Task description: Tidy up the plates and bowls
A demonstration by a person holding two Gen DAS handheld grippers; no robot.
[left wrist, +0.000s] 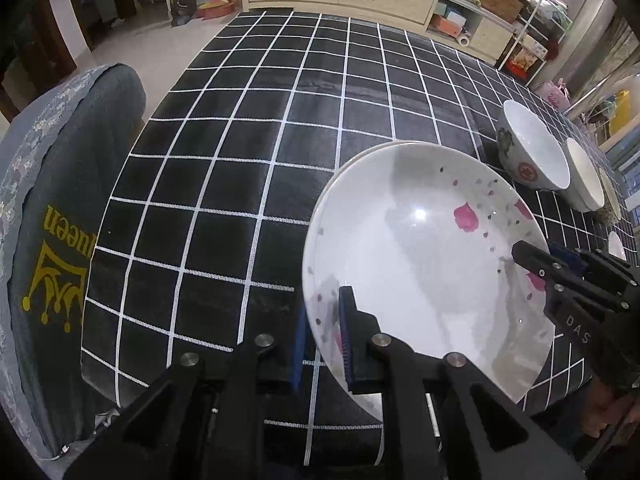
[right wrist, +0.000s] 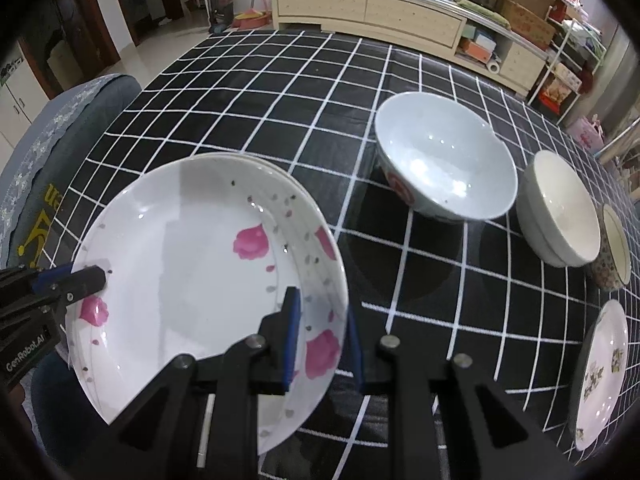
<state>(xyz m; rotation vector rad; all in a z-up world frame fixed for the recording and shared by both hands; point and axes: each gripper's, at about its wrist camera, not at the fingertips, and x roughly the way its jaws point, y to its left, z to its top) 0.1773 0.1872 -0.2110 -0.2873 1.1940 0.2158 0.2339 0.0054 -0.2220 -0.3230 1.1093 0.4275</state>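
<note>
A white plate with pink flowers (left wrist: 420, 264) (right wrist: 192, 276) is held at two sides, with the rim of a second plate showing just under its far edge. My left gripper (left wrist: 324, 332) is shut on its left rim, one finger inside the plate and one outside. My right gripper (right wrist: 324, 340) is shut on its right rim the same way; it shows in the left wrist view (left wrist: 532, 258). To the right stand a large white bowl with a red mark (right wrist: 444, 164) (left wrist: 532, 152), a cream bowl (right wrist: 560, 212), a small patterned cup (right wrist: 614, 252) and a small floral plate (right wrist: 600, 372).
The table wears a black cloth with a white grid (right wrist: 280, 96). A chair with a grey cover (left wrist: 56, 216) stands at the left edge. A long cabinet (right wrist: 368, 8) and shelves lie beyond the far edge.
</note>
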